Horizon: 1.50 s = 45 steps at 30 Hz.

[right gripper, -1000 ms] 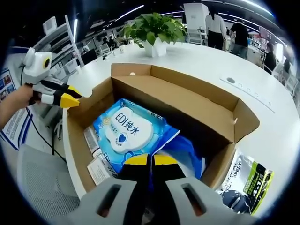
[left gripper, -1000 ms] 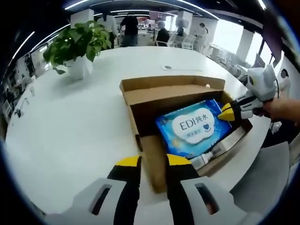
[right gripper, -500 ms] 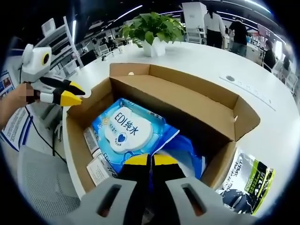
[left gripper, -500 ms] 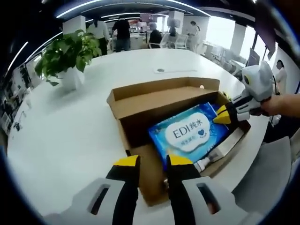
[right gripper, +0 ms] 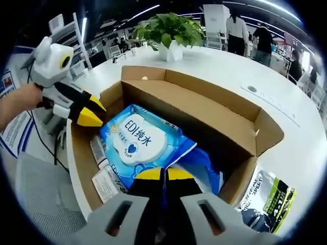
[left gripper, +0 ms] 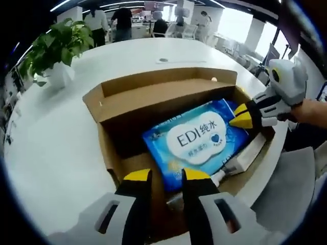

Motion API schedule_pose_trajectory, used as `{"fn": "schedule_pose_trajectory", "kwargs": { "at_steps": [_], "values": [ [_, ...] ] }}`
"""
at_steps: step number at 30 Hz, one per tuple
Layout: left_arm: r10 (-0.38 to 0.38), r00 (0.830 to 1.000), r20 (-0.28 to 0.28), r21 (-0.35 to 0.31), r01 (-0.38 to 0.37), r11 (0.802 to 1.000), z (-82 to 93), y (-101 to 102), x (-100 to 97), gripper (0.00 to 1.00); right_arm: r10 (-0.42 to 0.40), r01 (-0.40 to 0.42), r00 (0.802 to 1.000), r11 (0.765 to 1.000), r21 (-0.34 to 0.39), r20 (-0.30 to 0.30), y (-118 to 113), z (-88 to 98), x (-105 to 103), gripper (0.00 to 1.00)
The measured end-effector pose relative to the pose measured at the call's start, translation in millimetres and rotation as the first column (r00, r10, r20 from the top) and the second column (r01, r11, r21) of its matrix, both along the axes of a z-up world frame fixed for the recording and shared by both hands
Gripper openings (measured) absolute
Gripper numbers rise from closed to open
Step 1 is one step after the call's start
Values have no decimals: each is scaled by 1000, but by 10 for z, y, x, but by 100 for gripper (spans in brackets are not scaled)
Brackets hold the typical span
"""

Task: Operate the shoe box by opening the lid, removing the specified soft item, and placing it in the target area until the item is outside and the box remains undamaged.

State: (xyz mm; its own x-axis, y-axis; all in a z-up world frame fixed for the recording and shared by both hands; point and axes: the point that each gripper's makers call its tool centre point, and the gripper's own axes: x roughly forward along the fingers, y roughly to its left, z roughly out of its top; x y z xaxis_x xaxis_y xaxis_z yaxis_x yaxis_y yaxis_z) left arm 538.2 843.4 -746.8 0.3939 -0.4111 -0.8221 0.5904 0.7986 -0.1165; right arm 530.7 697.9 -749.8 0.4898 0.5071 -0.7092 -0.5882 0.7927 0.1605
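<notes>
An open cardboard shoe box (left gripper: pixel 153 102) (right gripper: pixel 204 109) lies on a white round table (left gripper: pixel 51 143). Inside it lies a blue soft pack of wipes (left gripper: pixel 196 140) (right gripper: pixel 140 140) with a white "EDI" label. My right gripper (right gripper: pixel 164 174) is shut on the pack's near edge, and it enters the left gripper view (left gripper: pixel 239 121) from the right at the pack's corner. My left gripper (left gripper: pixel 167 176) stands open over the box's near end, with nothing between its fingers. In the right gripper view it hangs (right gripper: pixel 92 112) above the box's left corner.
A white tube and small cartons (right gripper: pixel 102 168) (left gripper: pixel 240 161) lie beside the pack in the box. A black and green packet (right gripper: pixel 268 199) lies on the table outside the box. A potted plant (left gripper: pixel 51 51) (right gripper: pixel 171 33) stands further back. People stand in the background.
My left gripper has come closer to the box and now hangs over its end. The right gripper has kept its hold on the pack without moving.
</notes>
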Motion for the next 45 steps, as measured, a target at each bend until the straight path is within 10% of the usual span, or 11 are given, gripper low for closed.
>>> {"fn": "schedule_pose_trajectory", "kwargs": {
  "at_steps": [9, 23, 45],
  "values": [
    [-55, 997, -51, 73, 58, 996, -216, -82, 22, 28, -12, 12, 1000, 1000, 19, -15, -5, -2, 7, 0],
    [-19, 987, -162, 4, 20, 1000, -344, -162, -16, 21, -13, 14, 1000, 999, 31, -11, 13, 5, 11, 0],
    [33, 997, -76, 4, -33, 999, -214, -79, 38, 0, -73, 74, 997, 995, 71, -16, 29, 141, -11, 0]
  ]
}}
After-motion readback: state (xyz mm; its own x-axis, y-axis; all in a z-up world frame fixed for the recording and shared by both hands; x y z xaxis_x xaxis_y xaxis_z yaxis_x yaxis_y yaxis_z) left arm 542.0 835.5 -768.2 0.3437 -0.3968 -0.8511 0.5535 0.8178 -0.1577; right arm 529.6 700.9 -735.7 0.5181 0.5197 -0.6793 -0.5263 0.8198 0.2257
